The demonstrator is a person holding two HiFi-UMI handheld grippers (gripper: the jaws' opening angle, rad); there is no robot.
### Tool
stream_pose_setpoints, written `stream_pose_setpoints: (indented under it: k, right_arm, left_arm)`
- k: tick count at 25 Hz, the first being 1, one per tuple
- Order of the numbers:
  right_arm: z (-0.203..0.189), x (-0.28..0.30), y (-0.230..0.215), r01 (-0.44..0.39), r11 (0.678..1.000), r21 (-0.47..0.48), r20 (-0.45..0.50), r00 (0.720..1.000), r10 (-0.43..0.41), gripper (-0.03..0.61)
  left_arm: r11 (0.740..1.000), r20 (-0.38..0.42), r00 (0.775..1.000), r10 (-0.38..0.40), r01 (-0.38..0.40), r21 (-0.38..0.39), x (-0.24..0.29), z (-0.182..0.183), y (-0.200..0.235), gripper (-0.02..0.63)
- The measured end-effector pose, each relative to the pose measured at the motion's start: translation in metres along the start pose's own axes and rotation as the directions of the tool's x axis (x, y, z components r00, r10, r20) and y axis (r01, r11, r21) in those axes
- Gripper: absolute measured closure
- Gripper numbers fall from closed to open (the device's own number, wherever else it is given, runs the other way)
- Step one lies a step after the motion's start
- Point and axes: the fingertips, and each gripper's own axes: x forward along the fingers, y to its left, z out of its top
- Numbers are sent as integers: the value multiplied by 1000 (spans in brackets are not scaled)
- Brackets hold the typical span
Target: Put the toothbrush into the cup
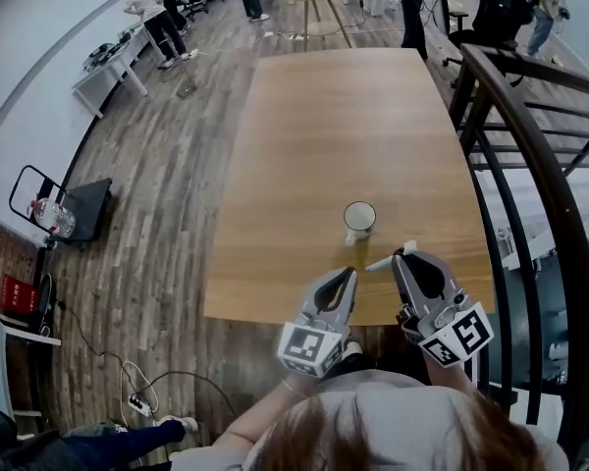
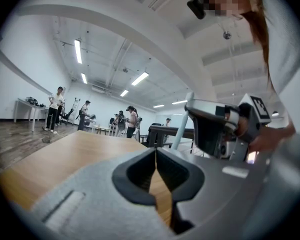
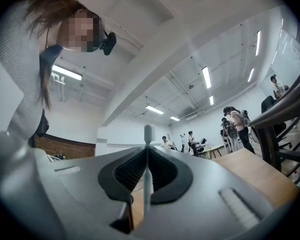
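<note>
We hold the right gripper (image 1: 404, 255) over the near edge of the wooden table (image 1: 353, 116), and its two jaws are pressed together on the toothbrush (image 1: 388, 259). In the right gripper view the toothbrush (image 3: 146, 169) stands as a thin white stick exactly in the slit between the dark pads of the right gripper (image 3: 146, 151), and its head comes out above the tips. In the head view the brush sticks out sideways from the jaws toward our left, with its free end just below the cup (image 1: 359, 219); it is near the cup but not in it. The cup is white, it stands upright on the table with its mouth open to the top, a little beyond both grippers. The left gripper (image 1: 348, 273) is beside the right one, at the same edge of the table. In the left gripper view the tips of the left gripper (image 2: 155, 151) meet each other and nothing is between them; we see only the wood of the table through the small gap under the tips. That view shows also the right gripper (image 2: 215, 124) on its right side, with the toothbrush (image 2: 181, 126) rising slantwise from it. A dark railing (image 1: 530, 135) runs along the right side of the table.
</note>
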Motion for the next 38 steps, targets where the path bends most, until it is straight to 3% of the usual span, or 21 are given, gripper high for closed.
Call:
stream_pose_setpoints:
  k: [7,11,19,26,38]
  right_arm:
    - [-5,12,-22,16,999,30,-10,1000,-16,565]
    - [-7,32,-53,17,999,43,9,1000,-17,569]
    - [-94,88,-93,11,997,-76,-113,993,-20,574]
    - [-155,97,-110,56,998,13,-195,979,-52,574]
    - [-175,88,-121,124,981,151,-166,981,-99,574]
  left_arm:
    - [1000,1,1000,13,-13,-27,7,-3,8,612]
    - [996,7,997,78,-77,-36,6,2,21,612]
    - [979,-31,981,192,-194,-62,-24,-13,49,612]
    - [958,-77,959,273,-278,-74,-46,-27,61,612]
    - [952,-83,952,294,-300,-70,-50,-27,65,612]
